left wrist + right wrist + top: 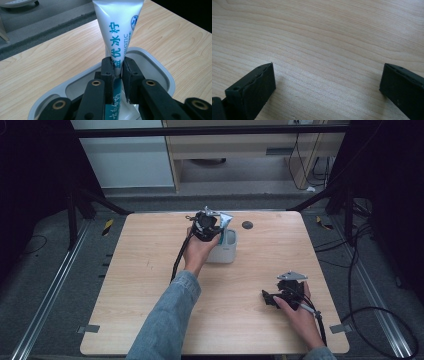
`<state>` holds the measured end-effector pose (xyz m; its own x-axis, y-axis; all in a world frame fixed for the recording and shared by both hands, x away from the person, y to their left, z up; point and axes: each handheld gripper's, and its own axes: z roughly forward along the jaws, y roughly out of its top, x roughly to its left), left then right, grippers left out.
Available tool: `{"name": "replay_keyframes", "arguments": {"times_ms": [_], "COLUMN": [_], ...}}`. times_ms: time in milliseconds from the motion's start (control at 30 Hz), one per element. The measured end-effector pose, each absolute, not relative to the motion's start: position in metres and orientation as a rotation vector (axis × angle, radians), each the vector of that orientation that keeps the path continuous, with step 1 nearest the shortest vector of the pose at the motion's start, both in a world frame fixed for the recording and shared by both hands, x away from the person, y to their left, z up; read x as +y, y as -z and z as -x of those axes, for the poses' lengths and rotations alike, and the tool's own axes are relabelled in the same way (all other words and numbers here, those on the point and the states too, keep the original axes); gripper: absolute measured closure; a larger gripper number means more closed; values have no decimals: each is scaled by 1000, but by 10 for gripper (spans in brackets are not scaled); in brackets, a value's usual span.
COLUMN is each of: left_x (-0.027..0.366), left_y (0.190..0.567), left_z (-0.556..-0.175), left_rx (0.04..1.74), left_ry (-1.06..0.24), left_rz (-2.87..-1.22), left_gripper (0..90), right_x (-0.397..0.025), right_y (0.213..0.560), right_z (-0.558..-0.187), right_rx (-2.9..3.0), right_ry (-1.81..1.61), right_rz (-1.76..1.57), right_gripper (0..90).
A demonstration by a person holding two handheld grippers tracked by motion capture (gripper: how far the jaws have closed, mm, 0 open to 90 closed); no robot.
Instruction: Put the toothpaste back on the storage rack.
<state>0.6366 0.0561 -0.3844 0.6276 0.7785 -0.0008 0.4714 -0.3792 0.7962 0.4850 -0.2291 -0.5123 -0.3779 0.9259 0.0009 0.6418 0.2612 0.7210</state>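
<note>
Toothpaste tube (225, 220), high view: my left gripper (207, 226) holds it over the white tub (226, 251) on the bench (150, 265), forearm stretched forward. Left gripper view: fingers (108, 72) clamped mid-tube (117, 32); soft, light, slick, so I'd grip near the stiffer neck. Right gripper view: fingers (254, 87) wide apart, resting low on bare wood.

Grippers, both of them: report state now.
Left gripper: closed on the white tube, over the white container.
Right gripper: open, holding nothing, above the table.
</note>
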Motion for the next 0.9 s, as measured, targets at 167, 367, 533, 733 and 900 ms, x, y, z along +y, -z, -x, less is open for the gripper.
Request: {"name": "replay_keyframes", "arguments": {"times_ms": [167, 367, 533, 733, 900], "left_x": [56, 57, 57, 57, 61], "left_y": [384, 384, 383, 381, 380], "left_z": [-636, -636, -634, -630, -627], "left_rx": [974, 979, 973, 963, 973], "left_ry": [-481, -468, -481, -514, -520], "left_rz": [-2047, -2047, -2060, -2071, -2065], "left_gripper": [788, 783, 754, 684, 625], "right_x": [-229, -229, -229, -229, -229], "right_y": [512, 512, 512, 512, 512], "right_z": [-485, -485, -485, -485, -485], "right_rx": [2113, 2113, 2113, 2113, 2113], "right_ry": [-902, -902, -903, -903, -902], "right_rz": [-1423, -1422, -1422, -1423, -1422], "right_gripper": [4, 4, 4, 4, 4]}}
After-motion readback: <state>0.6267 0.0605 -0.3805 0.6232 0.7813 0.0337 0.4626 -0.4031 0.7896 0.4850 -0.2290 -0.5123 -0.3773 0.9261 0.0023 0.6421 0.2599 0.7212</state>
